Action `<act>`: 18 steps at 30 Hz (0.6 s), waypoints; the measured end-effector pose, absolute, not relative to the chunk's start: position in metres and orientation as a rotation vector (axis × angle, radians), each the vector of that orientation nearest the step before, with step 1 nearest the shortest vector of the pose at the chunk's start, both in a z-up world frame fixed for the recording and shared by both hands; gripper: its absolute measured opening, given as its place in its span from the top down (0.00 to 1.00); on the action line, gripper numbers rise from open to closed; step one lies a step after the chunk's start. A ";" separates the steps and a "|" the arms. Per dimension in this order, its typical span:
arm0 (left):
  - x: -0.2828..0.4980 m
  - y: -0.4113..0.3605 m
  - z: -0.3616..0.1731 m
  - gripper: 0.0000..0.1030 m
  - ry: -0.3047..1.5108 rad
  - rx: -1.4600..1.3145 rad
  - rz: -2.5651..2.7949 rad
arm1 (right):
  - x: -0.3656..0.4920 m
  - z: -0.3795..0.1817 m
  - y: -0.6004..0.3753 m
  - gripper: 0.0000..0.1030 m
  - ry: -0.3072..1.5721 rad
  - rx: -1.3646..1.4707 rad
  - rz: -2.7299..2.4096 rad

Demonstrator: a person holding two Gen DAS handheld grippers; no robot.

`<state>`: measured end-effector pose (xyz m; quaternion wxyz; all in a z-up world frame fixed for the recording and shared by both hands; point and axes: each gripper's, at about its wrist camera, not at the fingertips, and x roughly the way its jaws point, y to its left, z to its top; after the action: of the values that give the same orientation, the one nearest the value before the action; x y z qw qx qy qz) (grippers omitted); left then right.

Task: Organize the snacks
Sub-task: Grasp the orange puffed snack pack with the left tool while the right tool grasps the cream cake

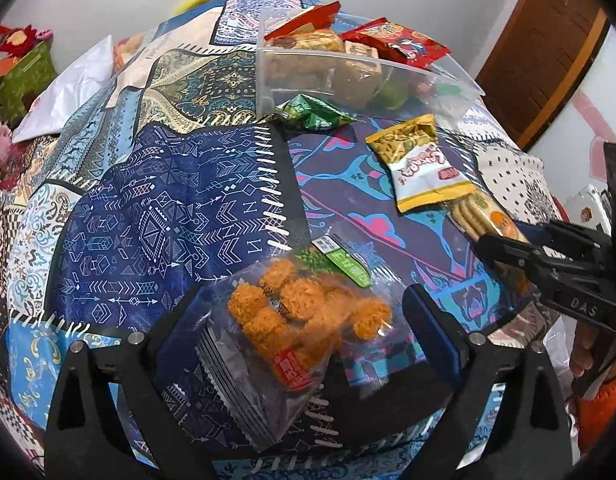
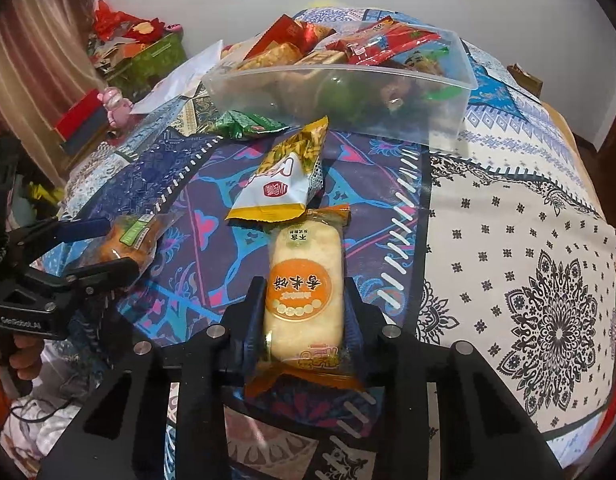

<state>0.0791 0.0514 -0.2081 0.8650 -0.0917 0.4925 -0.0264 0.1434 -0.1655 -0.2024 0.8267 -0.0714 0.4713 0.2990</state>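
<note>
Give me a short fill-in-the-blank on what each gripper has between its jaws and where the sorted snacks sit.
1. The left gripper straddles a clear packet of ____ fried balls.
2. The right gripper grips an orange-labelled rice cracker packet lying on the ____.
3. Sorted snacks sit in the clear plastic ____.

Missing: orange; tablecloth; box

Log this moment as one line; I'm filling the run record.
left gripper: open around orange-ball snack bag | right gripper: shut on rice-cracker pack | clear bin: part-filled
</note>
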 end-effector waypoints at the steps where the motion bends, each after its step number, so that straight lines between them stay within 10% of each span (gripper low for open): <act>1: 0.080 0.052 -0.209 0.06 1.031 -0.197 -0.048 | 0.143 -0.202 -0.166 0.68 1.001 -0.150 0.636; 7: 0.084 0.052 -0.215 0.06 1.014 -0.208 -0.029 | 0.142 -0.202 -0.166 0.69 0.993 -0.135 0.643; 18: 0.089 0.052 -0.207 0.39 0.997 -0.205 -0.021 | 0.141 -0.194 -0.175 0.69 0.975 -0.104 0.631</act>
<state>0.0889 0.0517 -0.2069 0.8732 -0.0983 0.4773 -0.0103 0.1412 -0.1751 -0.1941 0.8349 -0.0491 0.4601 0.2980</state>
